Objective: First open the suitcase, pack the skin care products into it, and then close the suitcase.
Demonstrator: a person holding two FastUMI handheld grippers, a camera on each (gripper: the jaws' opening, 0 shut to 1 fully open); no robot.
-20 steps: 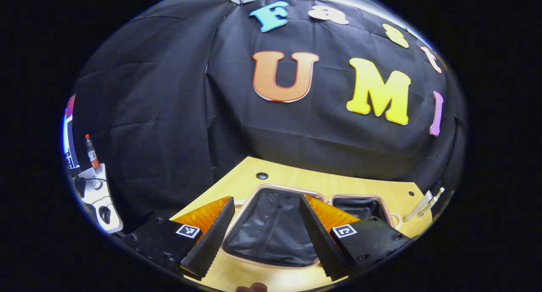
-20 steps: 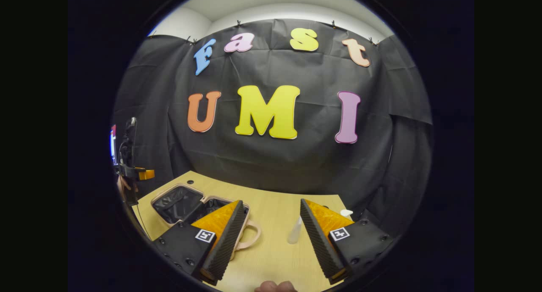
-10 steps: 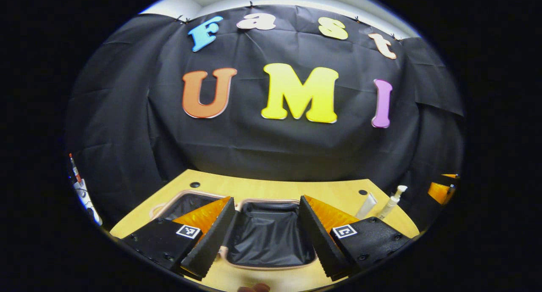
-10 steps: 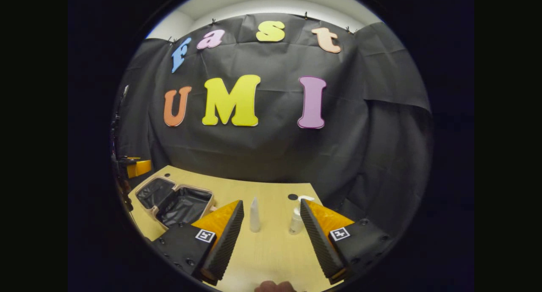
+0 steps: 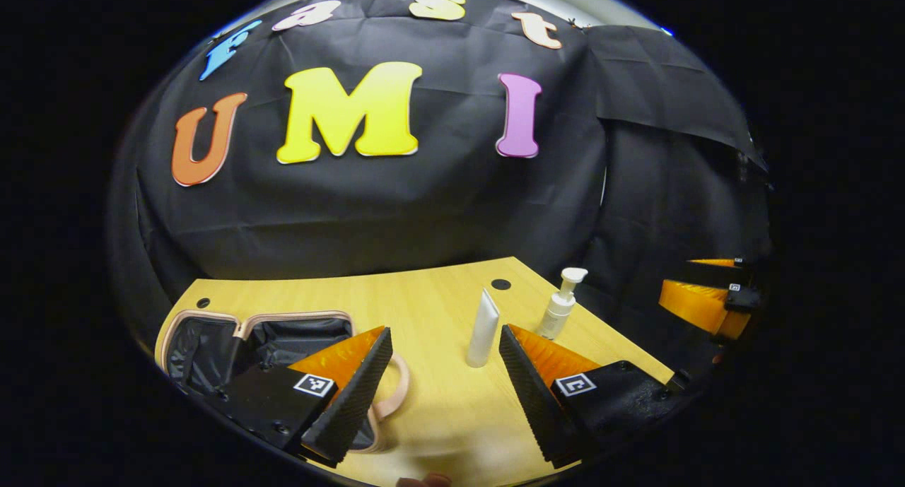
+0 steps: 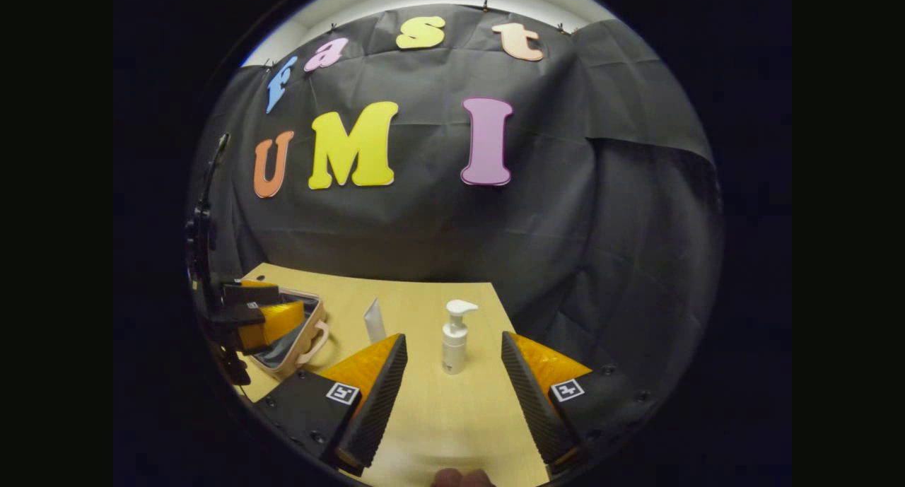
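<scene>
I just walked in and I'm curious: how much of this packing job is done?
The first step looks done: the suitcase lies open on the table, with nothing visible in the part of its dark lining on show. In hand: nothing yet; both hand-held grippers, left and right, are open and empty. Left: the tube and pump bottle are standing on the table, unpacked, then closing the suitcase.

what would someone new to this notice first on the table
Probably the open suitcase, lying flat at the left of the wooden table with its dark lining showing. Next, two pale skin care items standing upright to its right: a tube and a pump bottle. The right gripper is open with the pump bottle straight ahead between its fingers, and the left gripper is open too, near the tube.
</scene>
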